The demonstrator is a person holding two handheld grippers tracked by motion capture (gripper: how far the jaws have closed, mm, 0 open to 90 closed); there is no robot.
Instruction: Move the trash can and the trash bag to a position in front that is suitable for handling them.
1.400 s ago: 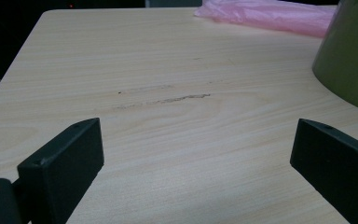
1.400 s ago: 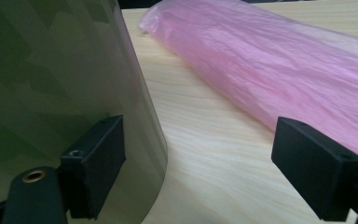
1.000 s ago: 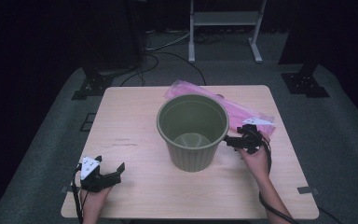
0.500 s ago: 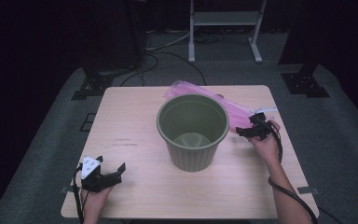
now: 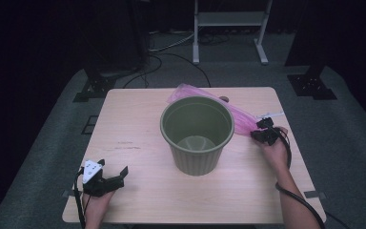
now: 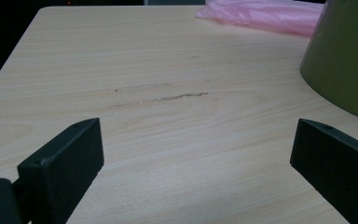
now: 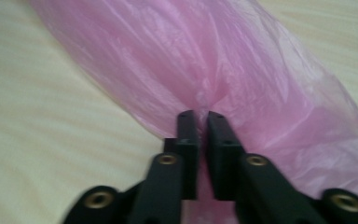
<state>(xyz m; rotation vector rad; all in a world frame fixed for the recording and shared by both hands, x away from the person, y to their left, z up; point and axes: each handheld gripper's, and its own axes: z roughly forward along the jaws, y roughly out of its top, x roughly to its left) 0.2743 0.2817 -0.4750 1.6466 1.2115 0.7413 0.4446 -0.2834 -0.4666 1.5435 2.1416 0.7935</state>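
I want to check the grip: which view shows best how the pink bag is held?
The right gripper view: the right gripper is pinched shut on the pink bag. The high view shows the bag behind the bin; the left gripper view shows one far corner.

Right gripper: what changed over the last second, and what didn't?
The right gripper moved away from the green bin to the pink plastic bag behind it. Its jaws have just been closing and now pinch the bag. The left gripper, open on the table, and the bin stayed put.
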